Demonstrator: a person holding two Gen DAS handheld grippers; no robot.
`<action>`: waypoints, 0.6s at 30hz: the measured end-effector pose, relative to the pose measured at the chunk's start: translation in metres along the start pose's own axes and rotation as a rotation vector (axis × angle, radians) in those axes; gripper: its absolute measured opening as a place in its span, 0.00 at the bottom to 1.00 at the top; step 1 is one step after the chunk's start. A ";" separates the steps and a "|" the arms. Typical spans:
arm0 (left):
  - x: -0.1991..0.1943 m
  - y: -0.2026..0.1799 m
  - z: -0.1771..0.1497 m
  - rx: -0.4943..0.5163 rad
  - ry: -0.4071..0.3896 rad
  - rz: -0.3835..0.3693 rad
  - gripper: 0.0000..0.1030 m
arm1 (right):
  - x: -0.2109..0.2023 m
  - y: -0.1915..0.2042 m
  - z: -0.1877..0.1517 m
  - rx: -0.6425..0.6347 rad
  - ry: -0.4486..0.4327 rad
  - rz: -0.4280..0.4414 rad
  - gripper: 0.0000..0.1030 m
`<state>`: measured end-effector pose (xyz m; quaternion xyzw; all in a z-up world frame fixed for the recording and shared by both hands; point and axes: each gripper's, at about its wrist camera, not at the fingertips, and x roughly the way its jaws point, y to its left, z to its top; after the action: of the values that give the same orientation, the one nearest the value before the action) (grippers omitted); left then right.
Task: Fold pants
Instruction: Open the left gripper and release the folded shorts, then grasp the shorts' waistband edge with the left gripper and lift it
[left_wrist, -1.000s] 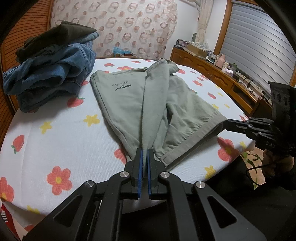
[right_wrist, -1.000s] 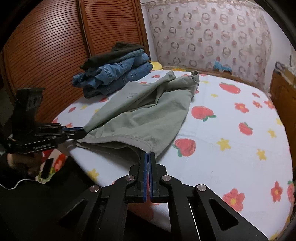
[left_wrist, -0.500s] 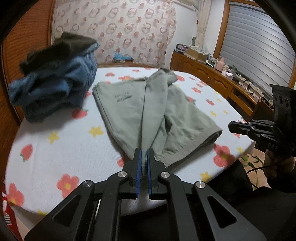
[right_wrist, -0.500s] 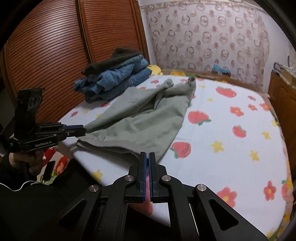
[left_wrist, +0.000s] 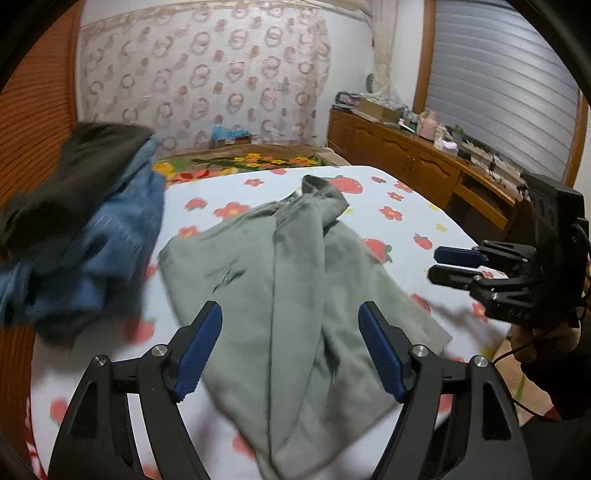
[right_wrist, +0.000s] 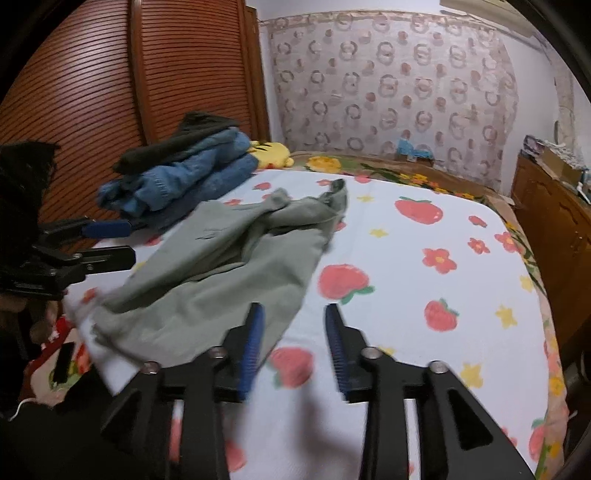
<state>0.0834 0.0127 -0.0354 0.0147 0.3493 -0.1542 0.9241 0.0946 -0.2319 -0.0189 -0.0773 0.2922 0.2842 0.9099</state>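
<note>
A stack of jeans (right_wrist: 177, 177) rests on the flowered bedsheet (right_wrist: 424, 280), apparently folded.

Home bedroom, floral bedsheet (right_wrist: 406, 258), louvred wardrobe doors (right_wrist: 92, 92), wooden cabinets (left_wrist: 406, 166), stacked jeans (right_wrist: 177, 177)

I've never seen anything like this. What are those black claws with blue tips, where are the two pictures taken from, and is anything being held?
There is no robot here: a person holds one black two-finger gripper in each hand. Each picture comes from a camera on a gripper, looking along its fingers. One view belongs to the left gripper, and the right gripper shows at its edge; the other view is the right gripper's own. On the white bedspread printed with strawberries and flowers lie loose grey-green pants, rumpled. Beside them sits a pile of folded blue jeans and dark clothes. Both grippers are open, so nothing is held.
</note>
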 end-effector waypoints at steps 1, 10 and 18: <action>0.003 -0.002 0.004 0.011 0.000 0.005 0.75 | 0.005 -0.002 0.003 0.007 0.000 -0.004 0.47; 0.047 -0.015 0.045 0.092 0.050 -0.025 0.72 | 0.027 -0.010 0.007 0.049 0.035 -0.039 0.51; 0.081 -0.014 0.063 0.110 0.103 -0.046 0.45 | 0.030 -0.014 0.010 0.073 0.046 -0.046 0.51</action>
<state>0.1772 -0.0318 -0.0397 0.0651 0.3875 -0.1935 0.8990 0.1276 -0.2267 -0.0288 -0.0573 0.3215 0.2503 0.9114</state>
